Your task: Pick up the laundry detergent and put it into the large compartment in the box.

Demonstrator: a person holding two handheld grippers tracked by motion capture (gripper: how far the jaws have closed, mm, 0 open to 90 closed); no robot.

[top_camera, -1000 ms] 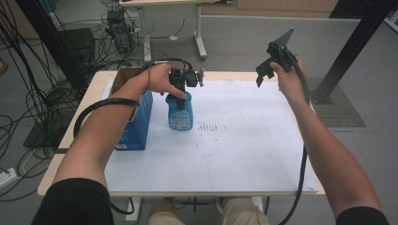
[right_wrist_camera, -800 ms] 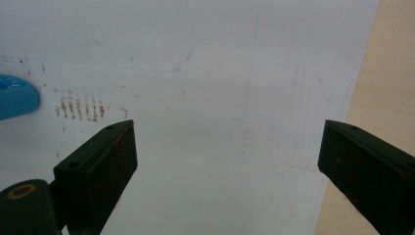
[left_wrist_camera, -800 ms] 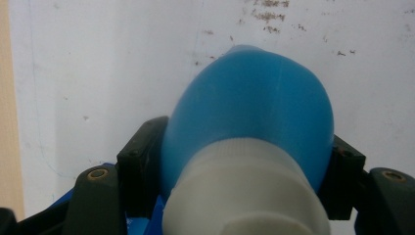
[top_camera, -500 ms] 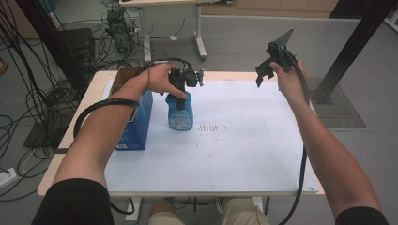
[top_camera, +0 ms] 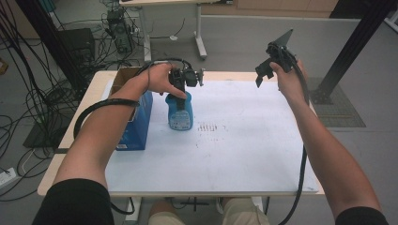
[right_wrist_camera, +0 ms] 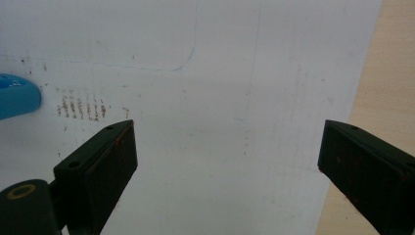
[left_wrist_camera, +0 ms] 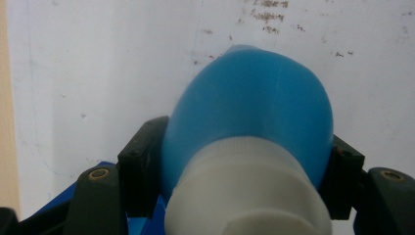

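A blue plastic bottle (top_camera: pixel 180 112) with a white cap stands upright on the white sheet (top_camera: pixel 225 154) next to a blue box (top_camera: pixel 136 126). My left gripper (top_camera: pixel 180 96) points down over it, shut on the bottle's neck. In the left gripper view both black jaws press the sides of the blue bottle (left_wrist_camera: pixel 249 112) just under its white cap (left_wrist_camera: pixel 244 196). My right gripper (top_camera: pixel 263 72) is held up in the air above the table's far right part, open with nothing between its jaws. In the right gripper view, the right gripper (right_wrist_camera: pixel 227 166) shows wide-apart jaws over the sheet, and the bottle's edge (right_wrist_camera: pixel 17 95) lies at far left.
The blue box is an open carton at the table's left edge, touching or nearly touching the bottle. Brown smudge marks (top_camera: pixel 209 127) dot the sheet's middle. The wooden table edge (right_wrist_camera: pixel 386 73) shows right of the sheet. Cables and equipment lie on the floor beyond the table.
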